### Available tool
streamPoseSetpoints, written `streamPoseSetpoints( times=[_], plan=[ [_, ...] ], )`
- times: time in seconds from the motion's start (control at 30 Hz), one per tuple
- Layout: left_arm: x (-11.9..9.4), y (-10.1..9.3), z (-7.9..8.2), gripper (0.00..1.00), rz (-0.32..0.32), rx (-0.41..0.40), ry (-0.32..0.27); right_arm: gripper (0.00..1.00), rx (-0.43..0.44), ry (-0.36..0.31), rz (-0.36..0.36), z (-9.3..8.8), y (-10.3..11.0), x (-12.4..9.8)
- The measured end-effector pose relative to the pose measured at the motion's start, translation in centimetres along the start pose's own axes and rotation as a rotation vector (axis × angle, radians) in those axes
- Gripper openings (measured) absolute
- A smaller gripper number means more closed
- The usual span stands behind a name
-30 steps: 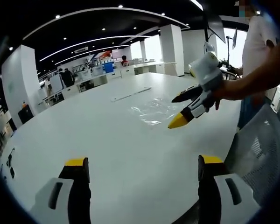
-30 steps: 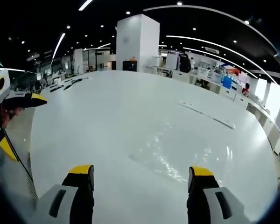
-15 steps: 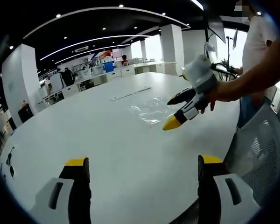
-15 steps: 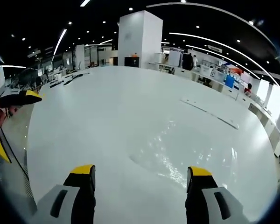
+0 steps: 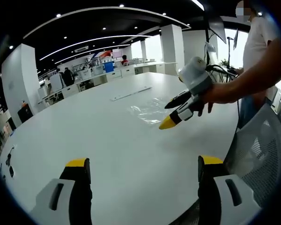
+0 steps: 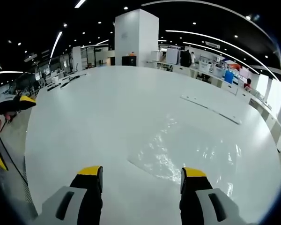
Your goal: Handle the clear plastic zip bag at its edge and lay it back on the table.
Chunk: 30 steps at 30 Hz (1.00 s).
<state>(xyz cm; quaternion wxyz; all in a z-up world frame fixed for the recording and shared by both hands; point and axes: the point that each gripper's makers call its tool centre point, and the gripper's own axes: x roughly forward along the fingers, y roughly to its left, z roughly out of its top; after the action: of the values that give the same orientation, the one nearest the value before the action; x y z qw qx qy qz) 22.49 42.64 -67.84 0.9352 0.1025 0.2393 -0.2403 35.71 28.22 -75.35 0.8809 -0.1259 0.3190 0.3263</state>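
So the bag [image 6: 187, 152] is lying flat on the white counter [image 6: 93, 117], right in front of the right gripper [image 6: 141, 176], with its near edge just beyond the jaw tips. Those jaws are spread wide with nothing between them. In the left gripper view you can see the same gripper coming in from the right, a hand [image 5: 210, 96] behind it, yellow tips hanging just over the bag's near edge.

The left gripper [image 5: 143, 168] sits well back from the bag, jaws also wide open and empty, over bare counter.

What I'd worry about: that film is thin, clear and lying dead flat, so there's barely any lip to get a jaw under. Come down too steep and the tips will probably just skate over it or shove the whole bag across the slick counter instead of pinching it. Glare makes the edge hard to read too, so it'd be easy to close on air just short of it. And nothing is pinning the far side, so any nudge could slide or crumple it. If only a thin sliver gets caught, I'd guess it slips out on the lift.

There's also a long pale strip [image 6: 210, 109] past the bag, well clear of it.
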Motion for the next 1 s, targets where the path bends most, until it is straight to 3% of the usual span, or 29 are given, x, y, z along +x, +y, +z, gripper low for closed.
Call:
streamPoseSetpoints(
  times=[0.5,0.93,1.0],
  plan=[
    [0.2,-0.3,-0.3,0.94,-0.013,0.014,0.018,0.60,-0.014,0.040,0.005,0.2,-0.2,1.1],
    [0.4,-0.9,-0.5,0.92,-0.021,0.023,0.027,0.50,0.070,0.085,0.005,-0.5,0.4,3.1],
    [0.4,-0.9,-0.5,0.92,-0.020,0.020,0.026,0.48,0.077,0.085,-0.024,-0.8,0.2,3.5]
  ],
)
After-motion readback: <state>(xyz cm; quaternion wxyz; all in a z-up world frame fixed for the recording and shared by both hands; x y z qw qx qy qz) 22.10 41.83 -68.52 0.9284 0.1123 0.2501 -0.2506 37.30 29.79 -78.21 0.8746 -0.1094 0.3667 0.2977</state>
